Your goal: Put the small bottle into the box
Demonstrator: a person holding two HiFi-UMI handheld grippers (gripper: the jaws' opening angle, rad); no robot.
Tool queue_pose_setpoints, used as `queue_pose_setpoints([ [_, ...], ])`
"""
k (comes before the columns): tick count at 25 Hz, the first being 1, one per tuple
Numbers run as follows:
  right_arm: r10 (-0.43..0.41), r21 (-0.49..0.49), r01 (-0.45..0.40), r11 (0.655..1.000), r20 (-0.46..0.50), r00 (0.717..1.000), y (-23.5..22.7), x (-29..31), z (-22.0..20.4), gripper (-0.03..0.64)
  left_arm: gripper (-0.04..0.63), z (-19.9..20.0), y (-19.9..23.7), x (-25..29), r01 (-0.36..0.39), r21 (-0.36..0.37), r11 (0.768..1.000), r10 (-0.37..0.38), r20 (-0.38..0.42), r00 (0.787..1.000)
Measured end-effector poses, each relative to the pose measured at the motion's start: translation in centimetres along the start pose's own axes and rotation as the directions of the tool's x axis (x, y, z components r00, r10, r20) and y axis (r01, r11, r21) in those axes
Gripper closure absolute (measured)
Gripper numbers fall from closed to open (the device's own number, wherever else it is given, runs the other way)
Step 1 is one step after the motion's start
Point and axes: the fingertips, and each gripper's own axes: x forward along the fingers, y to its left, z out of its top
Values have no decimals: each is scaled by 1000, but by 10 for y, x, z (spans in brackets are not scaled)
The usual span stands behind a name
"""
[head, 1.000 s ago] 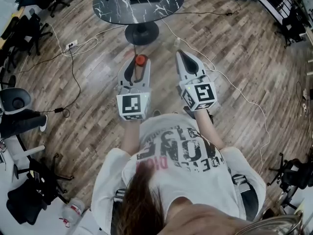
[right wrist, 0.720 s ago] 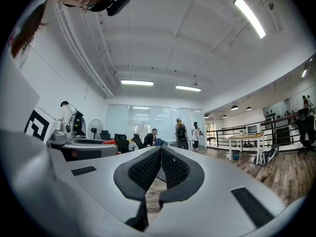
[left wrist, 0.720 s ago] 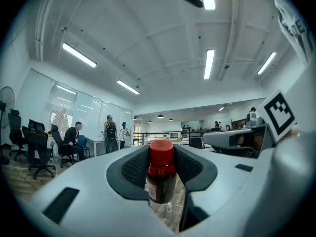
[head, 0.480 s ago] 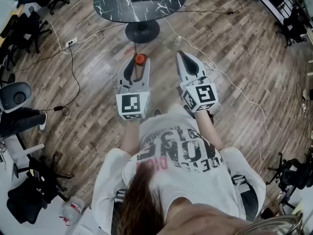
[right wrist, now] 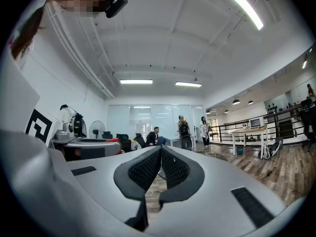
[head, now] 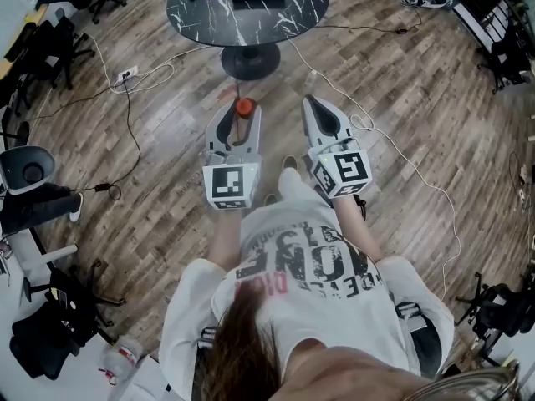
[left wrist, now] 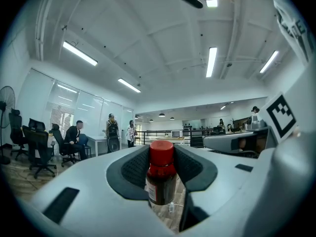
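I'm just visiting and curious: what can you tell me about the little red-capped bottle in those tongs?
The small bottle has a red cap, a dark brownish body and a pale label. It stands upright, pinched between the black ribbed pads of the left tongs, held in the air above the wood floor.

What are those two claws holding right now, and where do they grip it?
The left gripper holds a small bottle, pads pressing the sides of its body, red cap up. The right gripper is shut and empty.
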Motion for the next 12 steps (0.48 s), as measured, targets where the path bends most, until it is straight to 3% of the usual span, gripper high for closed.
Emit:
queue_pose_setpoints([
  [12, 40, 11, -39, 999, -28, 999, -66, 82, -7, 615, 451, -3, 23, 98, -31, -1, 1000, 31, -9, 999],
])
